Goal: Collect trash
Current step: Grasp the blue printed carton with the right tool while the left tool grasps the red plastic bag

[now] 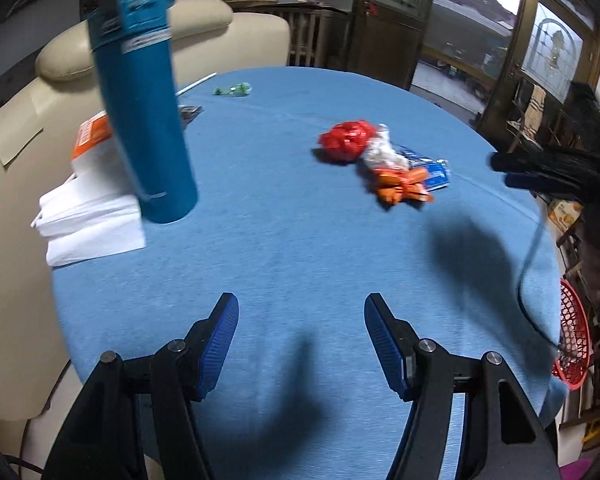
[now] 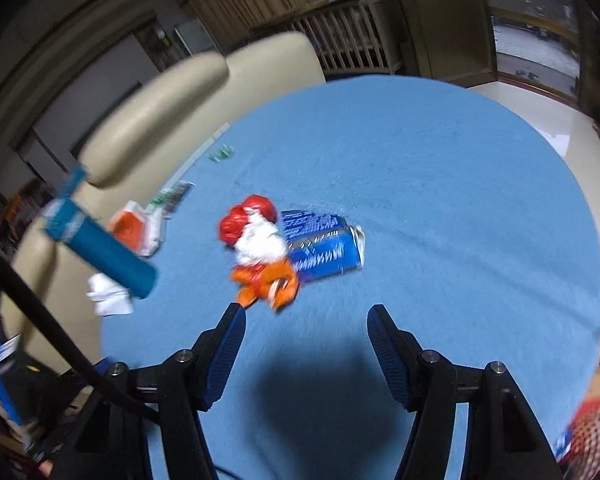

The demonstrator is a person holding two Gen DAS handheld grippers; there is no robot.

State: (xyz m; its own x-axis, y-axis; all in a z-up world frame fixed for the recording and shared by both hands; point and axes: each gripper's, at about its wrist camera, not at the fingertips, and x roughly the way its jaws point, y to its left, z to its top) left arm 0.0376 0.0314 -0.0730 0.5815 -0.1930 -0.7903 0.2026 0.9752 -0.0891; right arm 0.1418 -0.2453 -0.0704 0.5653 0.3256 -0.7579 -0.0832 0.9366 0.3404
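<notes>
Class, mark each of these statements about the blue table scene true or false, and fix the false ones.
1. The tall teal bottle stands upright on the round blue-clothed table. True.
2. The left gripper holds a wrapper. False: nothing is between its fingers.
3. A crumpled red plastic wrapper lies beside a flat blue packet. True.
4. The red mesh basket sits in the table's middle. False: it is at the table's edge.
</notes>
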